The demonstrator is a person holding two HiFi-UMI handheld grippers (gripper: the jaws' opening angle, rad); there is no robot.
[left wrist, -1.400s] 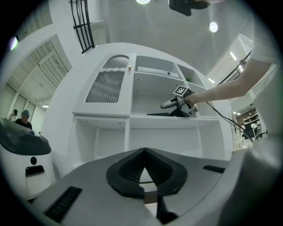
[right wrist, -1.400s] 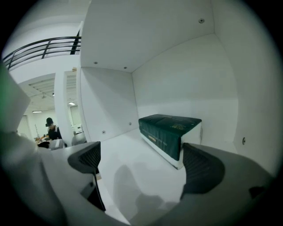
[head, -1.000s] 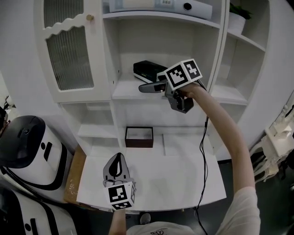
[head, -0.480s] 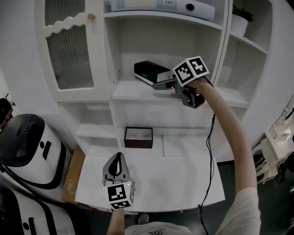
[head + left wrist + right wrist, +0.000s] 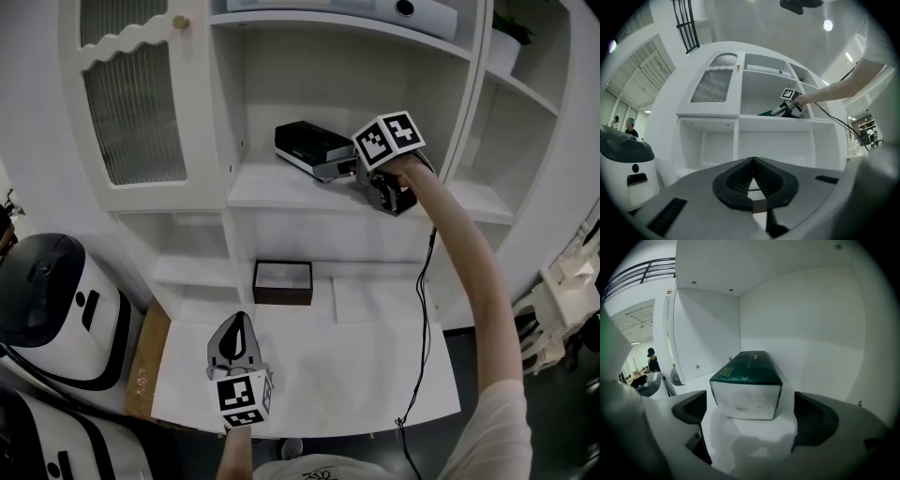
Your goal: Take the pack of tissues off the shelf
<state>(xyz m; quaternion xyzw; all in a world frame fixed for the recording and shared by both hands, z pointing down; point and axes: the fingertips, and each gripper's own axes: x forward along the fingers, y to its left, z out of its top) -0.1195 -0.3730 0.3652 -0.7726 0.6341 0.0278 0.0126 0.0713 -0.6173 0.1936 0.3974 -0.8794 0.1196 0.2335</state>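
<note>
Right gripper: jaws spread wide with nothing between them, the gap lined up on the near end of the pack of tissues, which sits just at the jaw tips; no contact is visible. The pack lies flat on the shelf of a white cabinet, its long axis running away from the gripper toward the back wall, dark green wrapper uppermost and the pale end face toward the camera. In the head view the right gripper reaches in at shelf height from the right, its tips at the pack's right-hand end.

Handling, as judged: a film-wrapped pack of this kind is probably light, soft and compressible, with a fairly slick wrapper. The sensible hold is across the short width, one jaw on each long side face, pushed in past the end so the pads bear on the body rather than the corner. A hold at the very end may let the pack droop or slip.

Left gripper: jaws closed together on nothing, held low over the white desk surface, well apart from the shelf
</note>
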